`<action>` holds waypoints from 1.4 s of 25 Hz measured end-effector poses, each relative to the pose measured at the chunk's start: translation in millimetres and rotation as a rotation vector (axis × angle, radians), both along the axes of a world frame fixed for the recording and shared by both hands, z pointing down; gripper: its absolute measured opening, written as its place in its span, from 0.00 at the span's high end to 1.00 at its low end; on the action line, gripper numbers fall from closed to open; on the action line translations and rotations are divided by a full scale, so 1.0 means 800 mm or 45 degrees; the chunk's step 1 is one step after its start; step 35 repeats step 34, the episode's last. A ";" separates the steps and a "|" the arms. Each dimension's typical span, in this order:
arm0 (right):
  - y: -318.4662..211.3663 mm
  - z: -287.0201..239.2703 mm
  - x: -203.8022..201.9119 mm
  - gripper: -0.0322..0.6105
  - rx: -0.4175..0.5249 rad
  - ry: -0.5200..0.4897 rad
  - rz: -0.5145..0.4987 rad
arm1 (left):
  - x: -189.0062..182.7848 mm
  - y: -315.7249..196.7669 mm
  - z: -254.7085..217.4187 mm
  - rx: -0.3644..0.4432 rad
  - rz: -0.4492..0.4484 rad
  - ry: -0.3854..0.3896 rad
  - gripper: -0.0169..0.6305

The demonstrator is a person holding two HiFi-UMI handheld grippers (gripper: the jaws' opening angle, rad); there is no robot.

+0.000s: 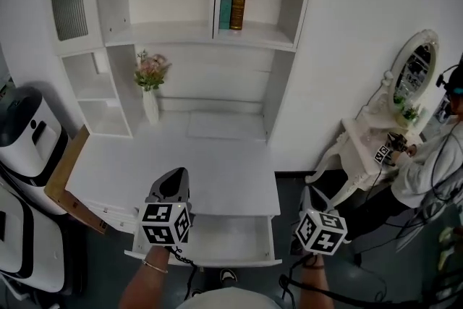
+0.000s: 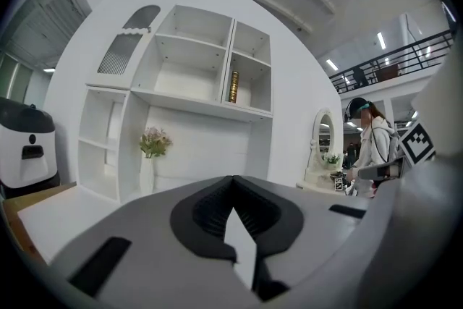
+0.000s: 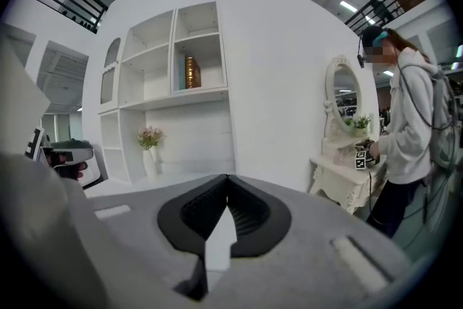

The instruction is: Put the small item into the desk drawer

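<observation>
Two hand-held grippers inspected. Your left hand-held gripper (image 2: pixel 233 181) is clenched, its jaws meeting at the tips with nothing between them. It hangs over the front edge of the tabletop (image 1: pixel 217 170), above the open drawer (image 1: pixel 224 236). Your right hand-held gripper (image 3: pixel 228 179) is likewise clenched and empty, just right of the drawer. I cannot make out the small item in any view. Writing: the gold-spined book (image 1: pixel 239 0) on the shelf (image 1: pixel 253 32) bears lettering too small to read. The marker cubes (image 1: pixel 165 223) show only square patterns.
</observation>
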State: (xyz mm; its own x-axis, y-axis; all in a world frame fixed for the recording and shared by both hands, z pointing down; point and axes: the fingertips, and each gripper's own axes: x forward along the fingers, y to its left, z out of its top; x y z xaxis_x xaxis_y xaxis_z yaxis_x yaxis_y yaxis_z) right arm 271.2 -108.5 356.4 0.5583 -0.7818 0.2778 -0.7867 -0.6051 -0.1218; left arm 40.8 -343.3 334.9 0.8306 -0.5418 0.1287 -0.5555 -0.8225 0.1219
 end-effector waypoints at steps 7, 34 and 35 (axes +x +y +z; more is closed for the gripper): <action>0.006 -0.012 0.004 0.94 0.040 0.010 0.036 | 0.008 -0.003 -0.005 0.012 0.000 -0.011 0.98; -0.014 -0.005 -0.007 0.94 -0.014 0.009 0.006 | 0.000 -0.012 0.005 -0.030 -0.024 0.006 0.98; -0.014 -0.005 -0.007 0.94 -0.014 0.009 0.006 | 0.000 -0.012 0.005 -0.030 -0.024 0.006 0.98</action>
